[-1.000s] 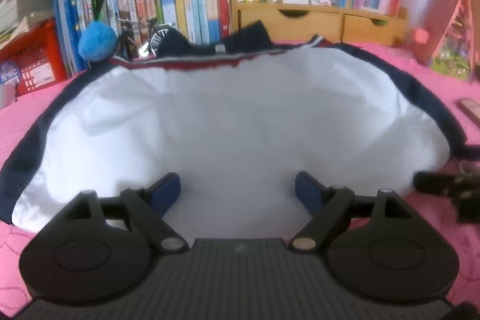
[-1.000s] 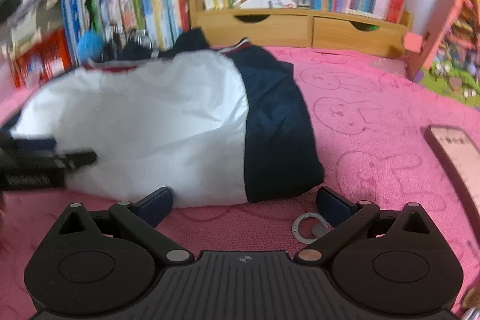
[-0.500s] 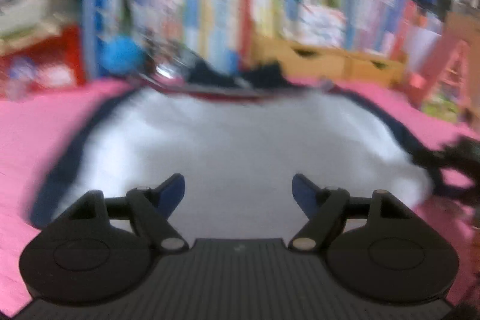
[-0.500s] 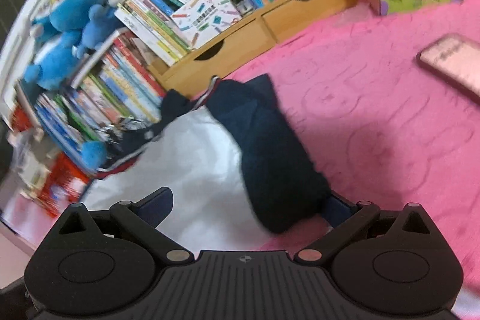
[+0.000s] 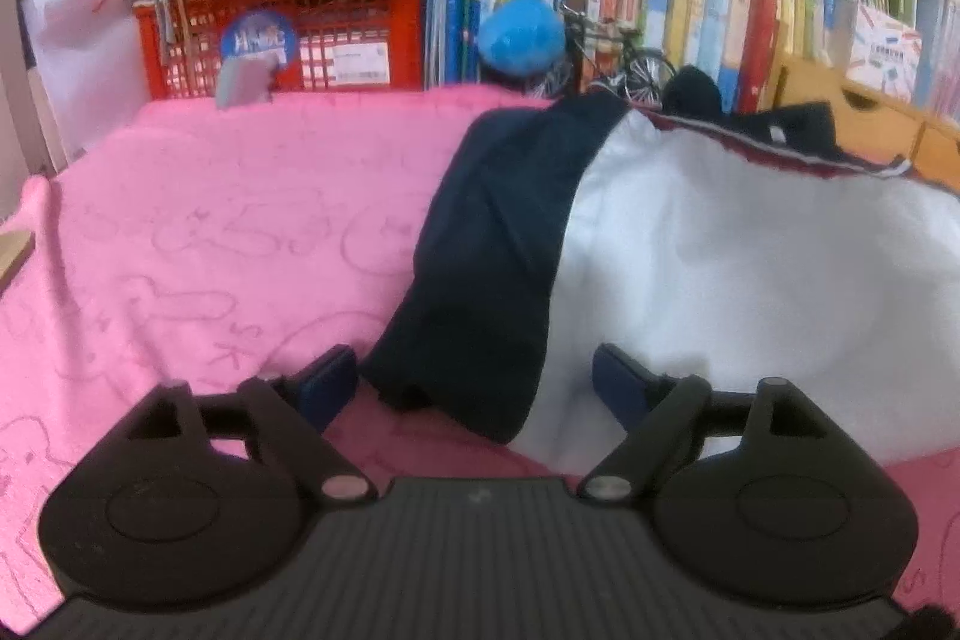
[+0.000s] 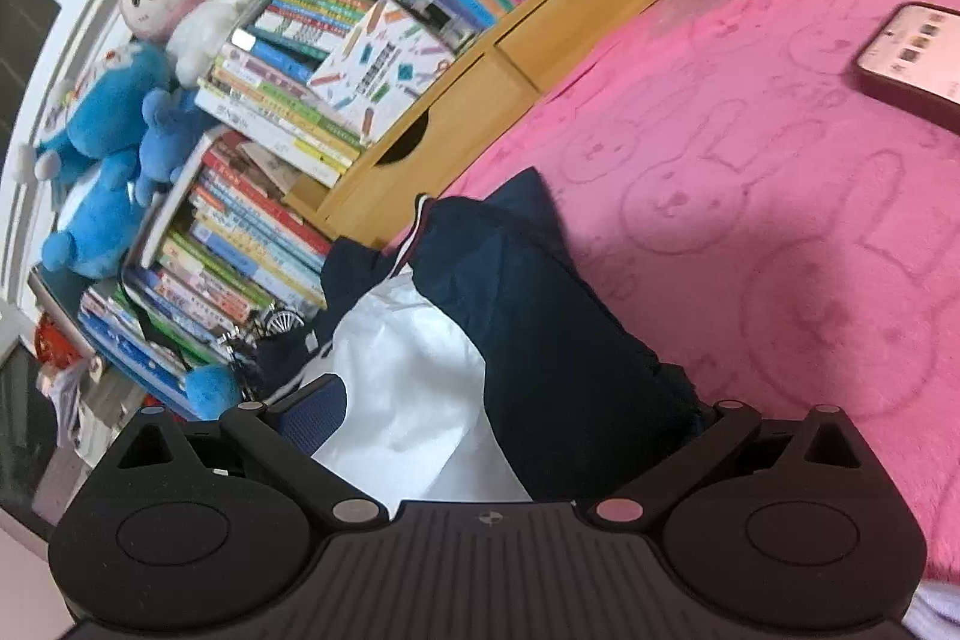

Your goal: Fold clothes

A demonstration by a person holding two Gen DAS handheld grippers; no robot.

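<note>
Two grippers, one at each navy sleeve of the white shirt (image 5: 750,268) spread on the pink blanket (image 5: 210,232). The left gripper (image 5: 474,382) is opening, its sleeve's cuff sitting loose between the jaws. The right gripper (image 6: 522,418) is closing over the other sleeve, not pinching yet as far as I can see. Both sleeves run lengthwise away from the jaws.

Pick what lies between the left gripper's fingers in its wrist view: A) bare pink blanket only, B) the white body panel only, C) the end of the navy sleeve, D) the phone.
C: in the left wrist view the navy sleeve ends between the fingers of the left gripper, whose jaws are opening and not pressing on it.
</note>
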